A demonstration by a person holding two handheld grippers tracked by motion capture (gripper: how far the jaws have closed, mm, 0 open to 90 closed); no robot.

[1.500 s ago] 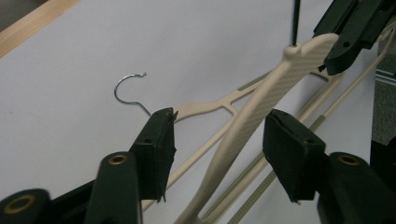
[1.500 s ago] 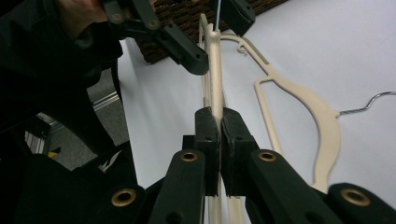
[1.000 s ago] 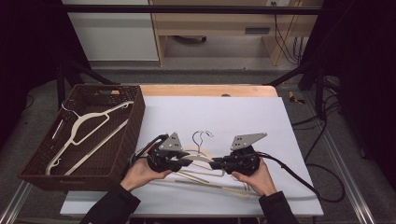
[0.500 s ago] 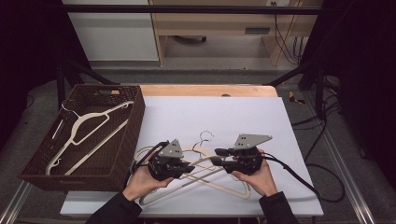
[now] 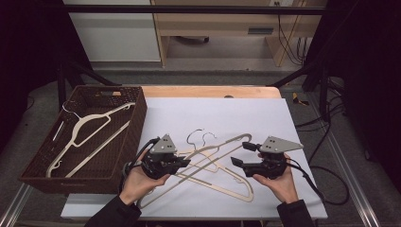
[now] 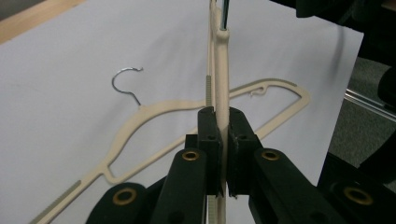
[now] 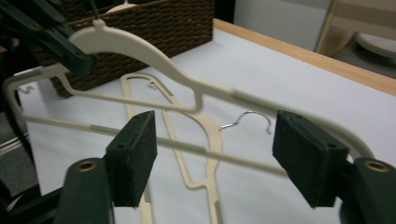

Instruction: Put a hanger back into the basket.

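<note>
At the desk's left edge we see a brown wicker basket holding a cream hanger. Just right of it, near the front edge, our left gripper has its jaws pinched on the lifted hanger, which slants above a flat hanger lying on the white desk. Toward the front right corner, our right gripper has its jaws spread wide, touching nothing.
</note>
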